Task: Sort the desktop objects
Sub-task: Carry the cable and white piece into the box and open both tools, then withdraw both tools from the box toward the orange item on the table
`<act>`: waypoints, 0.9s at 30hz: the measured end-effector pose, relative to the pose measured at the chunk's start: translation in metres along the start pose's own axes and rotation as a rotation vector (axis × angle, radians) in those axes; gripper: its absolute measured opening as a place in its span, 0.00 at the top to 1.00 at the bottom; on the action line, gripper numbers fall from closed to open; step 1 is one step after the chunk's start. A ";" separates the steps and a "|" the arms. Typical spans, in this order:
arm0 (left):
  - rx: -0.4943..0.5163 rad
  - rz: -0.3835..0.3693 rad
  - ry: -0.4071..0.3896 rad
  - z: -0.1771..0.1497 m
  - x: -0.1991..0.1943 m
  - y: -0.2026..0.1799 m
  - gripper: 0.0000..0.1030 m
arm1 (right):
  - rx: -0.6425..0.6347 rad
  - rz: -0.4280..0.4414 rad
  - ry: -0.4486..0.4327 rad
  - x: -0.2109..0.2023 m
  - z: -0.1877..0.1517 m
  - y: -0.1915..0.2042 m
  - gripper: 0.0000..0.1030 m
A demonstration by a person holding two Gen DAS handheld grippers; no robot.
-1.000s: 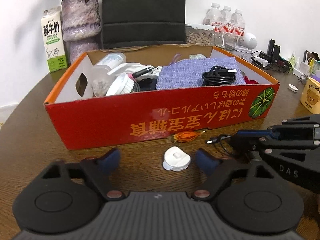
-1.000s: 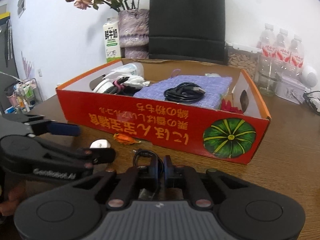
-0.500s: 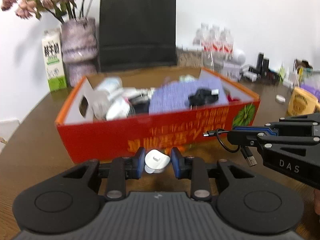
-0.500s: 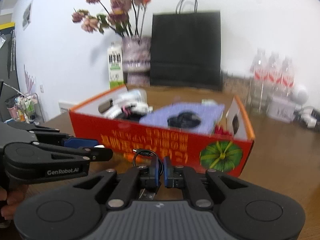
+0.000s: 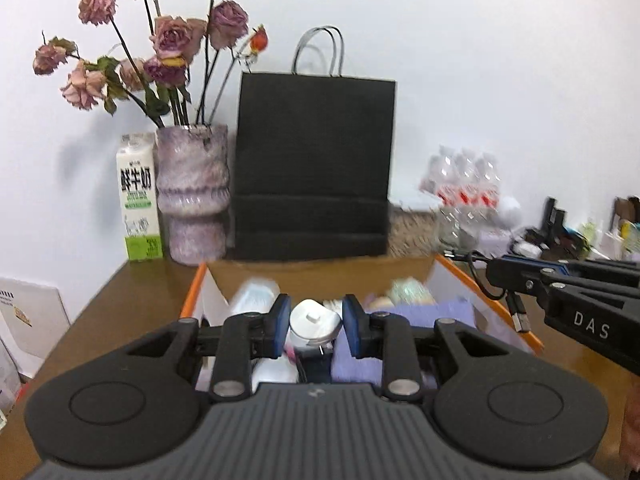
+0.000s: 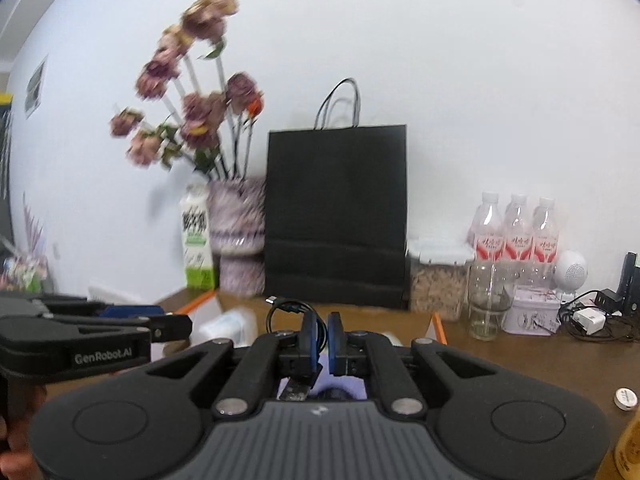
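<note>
My left gripper (image 5: 315,324) is shut on a small white round plug (image 5: 314,322), held in the air over the orange cardboard box (image 5: 192,296). My right gripper (image 6: 320,338) is shut on a short black USB cable (image 6: 286,307); its loop and plug stick up past the blue pads. From the left wrist view the right gripper (image 5: 494,272) comes in from the right with the cable's plug (image 5: 520,320) dangling over the box's right wall. The box holds a purple cloth (image 5: 424,312), white items and other clutter.
Behind the box stand a black paper bag (image 5: 314,164), a purple vase with dried roses (image 5: 192,196) and a milk carton (image 5: 138,196). Water bottles (image 6: 516,226), a glass jar (image 6: 486,304), a food container (image 6: 436,280) and chargers (image 6: 588,318) line the back right of the brown table (image 6: 520,356).
The left gripper closed on the white plug on the table and lifted it. Both grippers rose from in front of the box to above it, each carrying its object.
</note>
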State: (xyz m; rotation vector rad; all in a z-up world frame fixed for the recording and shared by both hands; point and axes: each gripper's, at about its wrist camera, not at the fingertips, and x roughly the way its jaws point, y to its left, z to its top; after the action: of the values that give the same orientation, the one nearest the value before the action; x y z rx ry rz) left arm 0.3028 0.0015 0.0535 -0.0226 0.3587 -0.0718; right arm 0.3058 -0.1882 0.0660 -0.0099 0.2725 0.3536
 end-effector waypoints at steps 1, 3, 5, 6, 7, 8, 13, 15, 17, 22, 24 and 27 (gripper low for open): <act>-0.010 0.009 -0.009 0.003 0.006 0.000 0.72 | 0.010 -0.004 -0.004 0.006 0.002 -0.002 0.96; -0.033 0.017 -0.022 0.005 0.016 0.002 0.72 | 0.027 -0.014 -0.006 0.019 0.004 -0.006 0.96; -0.031 0.031 -0.012 0.004 0.029 0.002 0.72 | 0.042 -0.021 0.004 0.033 0.003 -0.010 0.96; -0.024 0.033 -0.002 0.003 0.035 0.002 0.72 | 0.045 -0.024 0.009 0.038 0.002 -0.012 0.96; -0.021 0.034 0.005 0.001 0.040 0.002 0.72 | 0.046 -0.029 0.018 0.044 0.000 -0.014 0.96; -0.017 0.035 0.012 0.000 0.045 0.003 0.72 | 0.046 -0.032 0.028 0.050 -0.002 -0.016 0.96; 0.021 0.051 0.034 -0.007 0.063 0.003 0.72 | 0.040 -0.049 0.075 0.071 -0.013 -0.022 0.96; 0.027 0.058 0.039 -0.009 0.066 0.004 0.72 | 0.032 -0.054 0.089 0.076 -0.018 -0.023 0.96; 0.025 0.068 0.038 -0.011 0.068 0.005 0.71 | 0.021 -0.059 0.103 0.079 -0.021 -0.022 0.95; 0.020 0.132 -0.014 -0.008 0.058 0.007 0.05 | 0.026 -0.056 0.129 0.080 -0.023 -0.018 0.25; 0.025 0.179 -0.063 -0.006 0.052 0.008 0.00 | 0.035 -0.092 0.110 0.075 -0.022 -0.019 0.00; 0.012 0.158 -0.066 -0.002 0.049 0.010 0.00 | 0.036 -0.090 0.091 0.068 -0.020 -0.017 0.00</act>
State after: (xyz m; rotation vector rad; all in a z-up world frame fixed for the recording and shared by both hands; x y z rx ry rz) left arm 0.3486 0.0081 0.0342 0.0153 0.2926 0.0827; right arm 0.3679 -0.1824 0.0279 -0.0029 0.3667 0.2591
